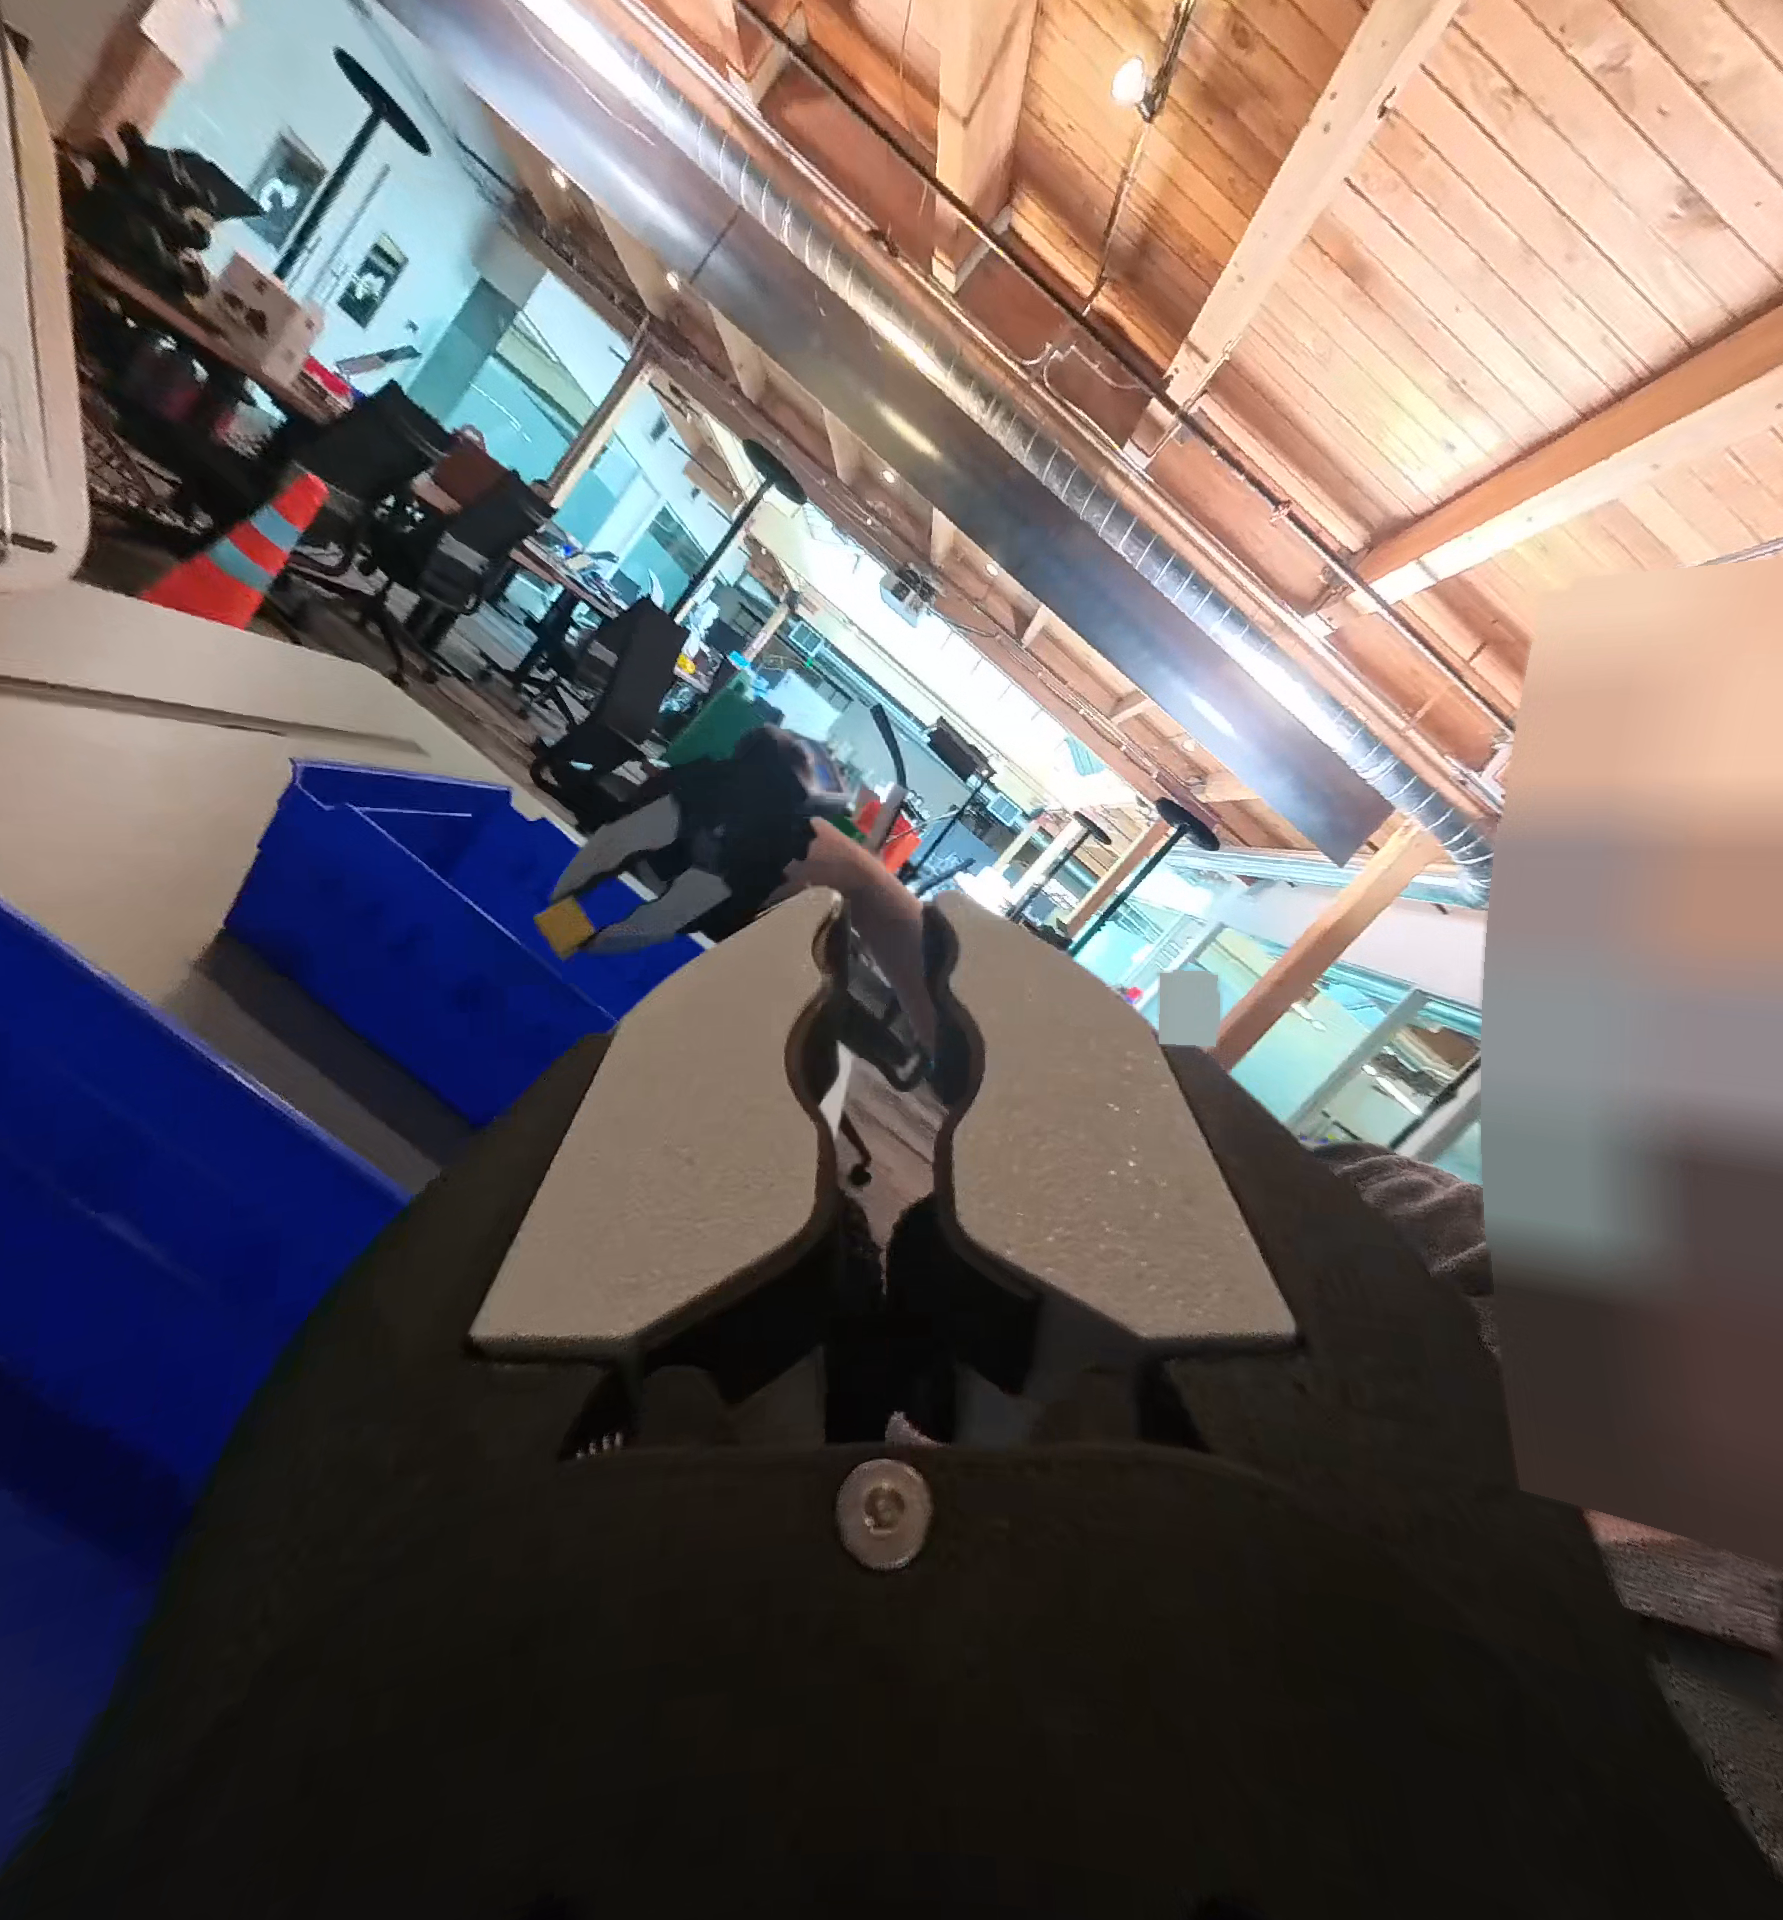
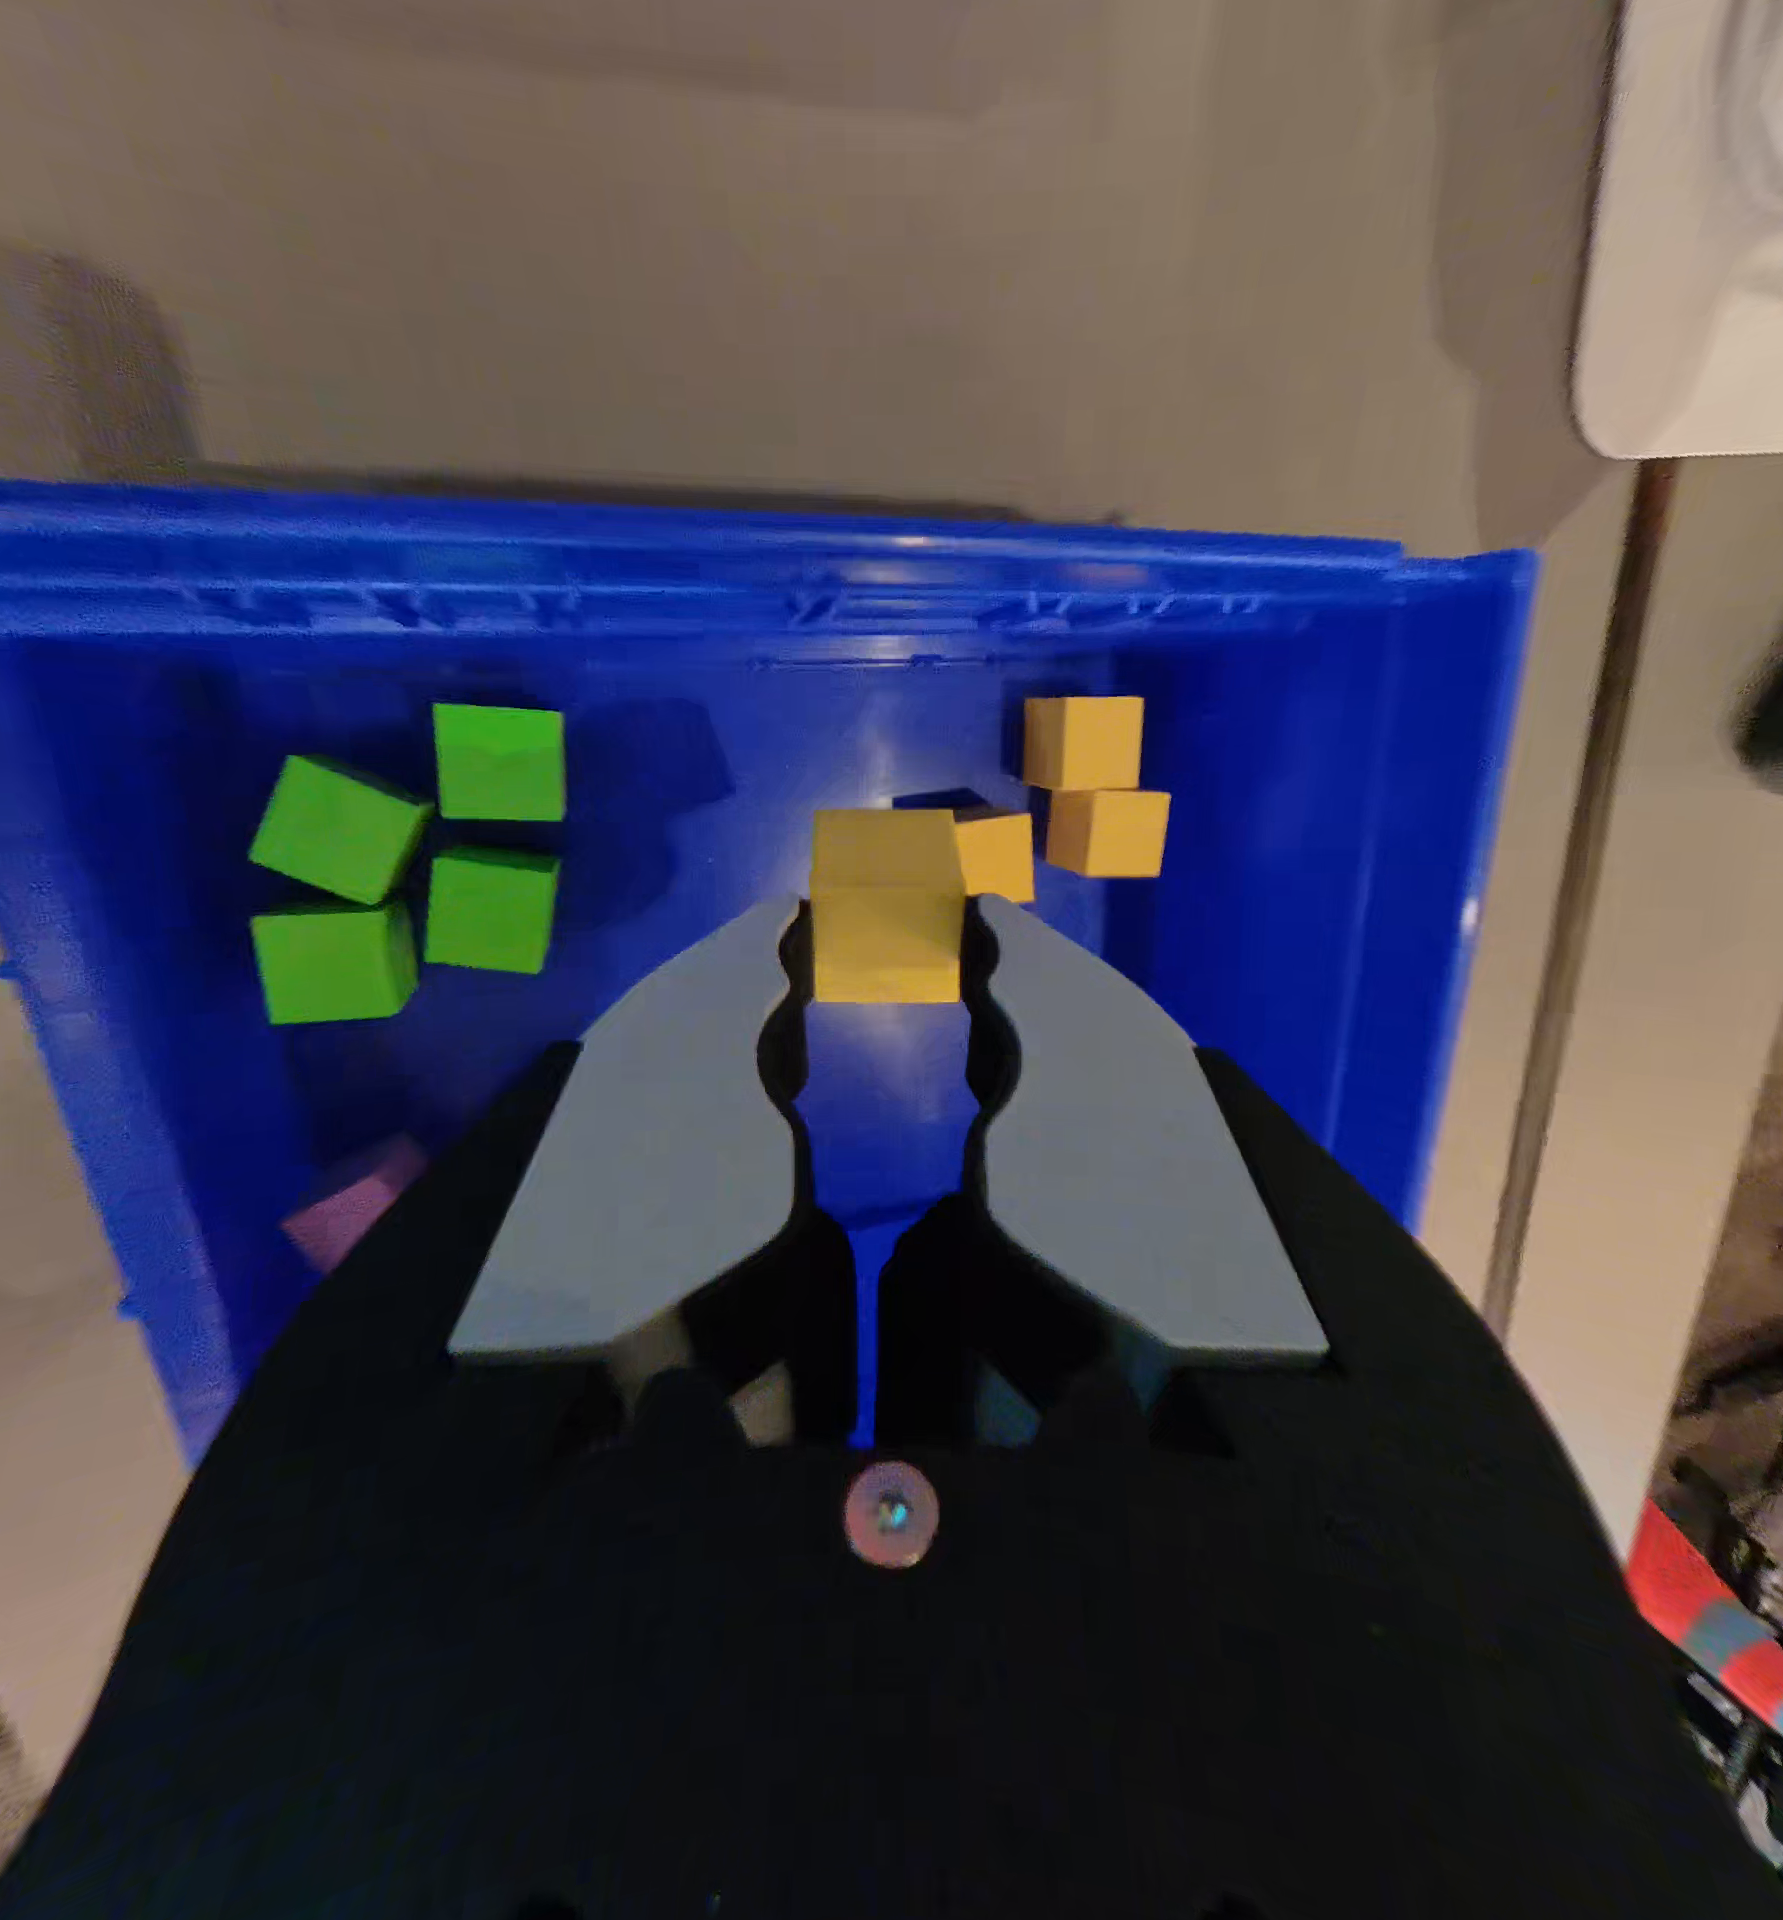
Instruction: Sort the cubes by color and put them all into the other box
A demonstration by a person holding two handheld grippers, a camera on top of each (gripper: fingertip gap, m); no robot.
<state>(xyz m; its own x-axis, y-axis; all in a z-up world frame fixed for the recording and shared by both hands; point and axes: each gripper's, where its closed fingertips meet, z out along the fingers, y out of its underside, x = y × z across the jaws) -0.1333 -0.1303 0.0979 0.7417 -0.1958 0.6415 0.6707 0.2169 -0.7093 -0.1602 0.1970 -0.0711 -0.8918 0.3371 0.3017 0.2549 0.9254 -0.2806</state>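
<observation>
1. Wooden ceiling beams and a long metal duct (image 1: 866, 343) run over an open workshop with desks and dark chairs; a pale table (image 2: 658, 260) holds the blue bins.
2. Over the nearer blue bin (image 2: 1438, 831), the right gripper (image 2: 885, 935) is clamped on a yellow cube (image 2: 882, 925), held above the bin floor.
3. Three yellow cubes (image 2: 1084, 740) lie close together at the bin's right; four green cubes (image 2: 497, 764) cluster at its left; a purple cube (image 2: 347, 1210) sits nearer the gripper.
4. The left gripper (image 1: 882, 914) points up toward the room, empty, its jaws nearly closed.
</observation>
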